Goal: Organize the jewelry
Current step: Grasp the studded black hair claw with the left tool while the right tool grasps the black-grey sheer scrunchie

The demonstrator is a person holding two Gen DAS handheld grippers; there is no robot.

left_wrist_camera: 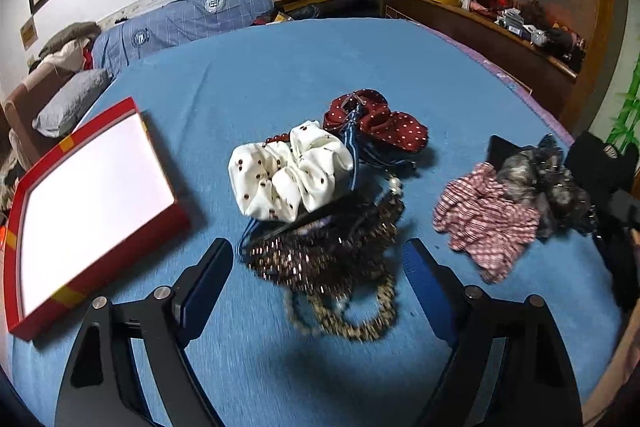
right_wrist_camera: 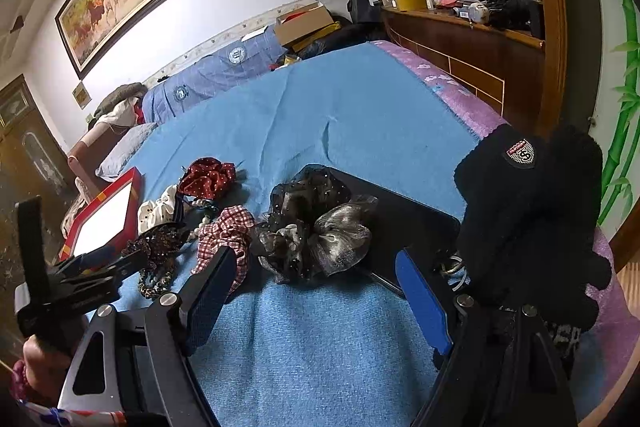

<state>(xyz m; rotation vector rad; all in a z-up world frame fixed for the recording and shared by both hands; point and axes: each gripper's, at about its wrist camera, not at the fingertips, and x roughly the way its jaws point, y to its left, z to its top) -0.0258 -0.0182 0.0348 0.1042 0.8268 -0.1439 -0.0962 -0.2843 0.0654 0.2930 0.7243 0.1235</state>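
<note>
Both grippers' jaws gape empty over puffy fabric scrunchies (left_wrist_camera: 290, 173) and a glittery beaded tangle (left_wrist_camera: 332, 259) on blue terry cloth (left_wrist_camera: 280, 75)

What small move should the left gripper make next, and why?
Probably ease the left gripper down and close on the brown beaded pile: its fingers are open on either side of it, and the red box lies open alongside.

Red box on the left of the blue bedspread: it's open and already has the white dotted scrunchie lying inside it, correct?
Not quite. The red box is open on the left of the blue bedspread, but its white inside is bare. The left wrist view shows the white dotted scrunchie still in the pile on the bedspread, right of the box.
</note>
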